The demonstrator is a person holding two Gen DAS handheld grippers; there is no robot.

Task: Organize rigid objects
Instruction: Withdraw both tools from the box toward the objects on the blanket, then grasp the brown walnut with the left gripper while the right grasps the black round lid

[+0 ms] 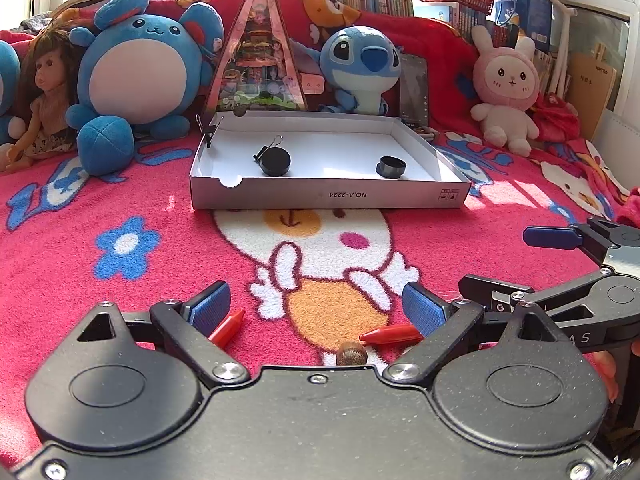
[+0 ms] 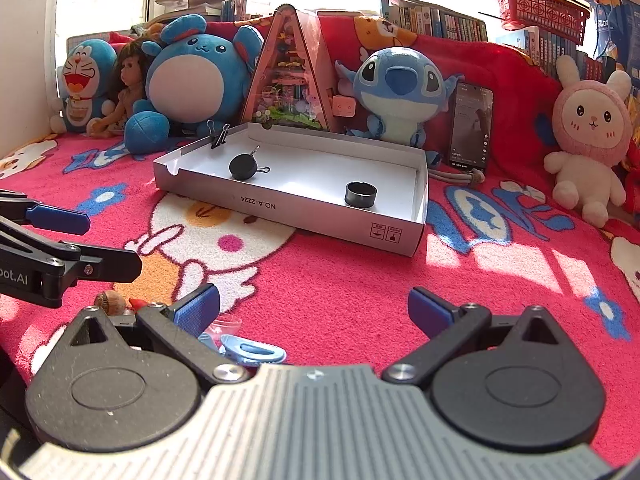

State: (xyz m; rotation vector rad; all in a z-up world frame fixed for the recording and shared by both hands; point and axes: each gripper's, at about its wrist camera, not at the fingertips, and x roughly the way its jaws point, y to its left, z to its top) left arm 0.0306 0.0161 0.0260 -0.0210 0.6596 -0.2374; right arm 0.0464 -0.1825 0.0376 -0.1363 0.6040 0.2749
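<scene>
left tongs (image 1: 316,308) released, wide over red cone (image 1: 390,334) and nut (image 1: 351,354) on blanket (image 1: 80,220), likely lining up a pick. right tongs (image 2: 314,312) released above blue clip (image 2: 252,352). box (image 1: 328,196) beyond holds black caps, clips.

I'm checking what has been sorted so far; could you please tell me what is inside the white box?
Inside the white box: a black round lid, a binder clip partly behind it, and a black ring.

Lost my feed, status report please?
Both tongs, left and right, open, empty. Shallow white cardboard box holds two black round pieces. Red crayon-like pieces below left tongs. Path clear.
</scene>
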